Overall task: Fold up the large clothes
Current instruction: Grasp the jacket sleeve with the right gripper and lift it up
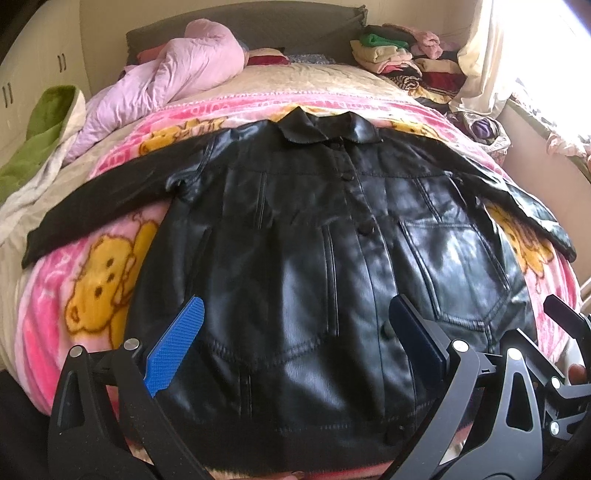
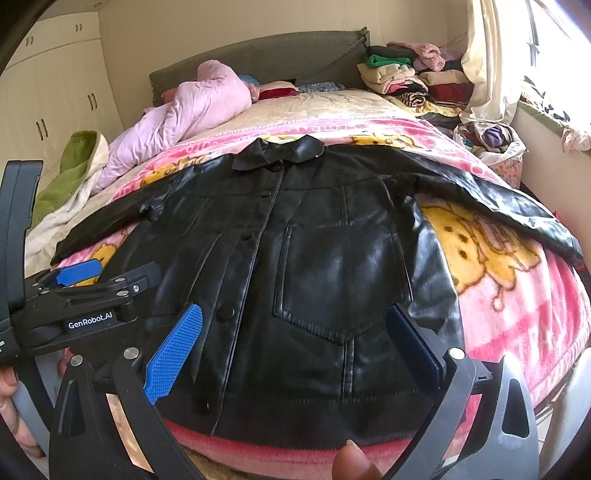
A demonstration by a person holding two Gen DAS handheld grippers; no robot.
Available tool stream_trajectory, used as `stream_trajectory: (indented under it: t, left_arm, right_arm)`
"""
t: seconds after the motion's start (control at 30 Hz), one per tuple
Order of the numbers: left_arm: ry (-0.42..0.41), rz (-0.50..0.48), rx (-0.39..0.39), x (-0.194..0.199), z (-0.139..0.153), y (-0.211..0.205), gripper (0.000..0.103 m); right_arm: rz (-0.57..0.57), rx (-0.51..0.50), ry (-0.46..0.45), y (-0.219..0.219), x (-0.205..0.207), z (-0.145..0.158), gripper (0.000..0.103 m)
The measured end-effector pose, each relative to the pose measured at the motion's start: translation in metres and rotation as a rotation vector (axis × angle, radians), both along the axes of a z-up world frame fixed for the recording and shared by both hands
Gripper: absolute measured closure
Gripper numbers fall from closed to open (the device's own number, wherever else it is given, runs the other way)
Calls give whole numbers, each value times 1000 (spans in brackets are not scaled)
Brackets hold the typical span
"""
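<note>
A black leather jacket lies flat and buttoned, front up, on a pink cartoon-bear blanket on the bed, with its collar far and both sleeves spread sideways. It also shows in the right wrist view. My left gripper is open and empty, hovering over the jacket's lower left near the hem. My right gripper is open and empty, above the lower right by the chest pocket. The left gripper also shows at the left of the right wrist view.
A pink quilt and a green blanket lie at the far left of the bed. A pile of folded clothes sits at the far right by the headboard. A curtain and window sill are on the right.
</note>
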State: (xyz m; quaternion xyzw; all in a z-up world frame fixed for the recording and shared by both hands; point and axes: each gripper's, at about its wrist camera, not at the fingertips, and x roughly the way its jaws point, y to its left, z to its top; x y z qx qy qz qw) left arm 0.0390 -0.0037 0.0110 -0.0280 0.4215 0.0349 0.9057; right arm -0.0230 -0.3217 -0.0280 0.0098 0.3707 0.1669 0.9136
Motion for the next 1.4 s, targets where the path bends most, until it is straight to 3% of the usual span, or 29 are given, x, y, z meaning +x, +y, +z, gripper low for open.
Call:
stream_trajectory:
  t: [0.53,0.87,0.97,1.13,1.4]
  left_arm:
    - [-1,14,-12,75,21,14,9]
    - [-9,92,27,134,33,34,9]
    - [-10,114,-1,154,38,41,9]
    - [-24,135,66,186,45,35,9]
    - [-30,98,-18,226,40,14,9]
  right_arm:
    - [-63,45,-65,7,69,35,4]
    - [-165,138,-26,-8,132,52,4]
    - [-223,174,-13,-23,152,54,4]
    - [-341,193,2,-58,179,50,4]
    - [-639,236,58,-148,200,11,4]
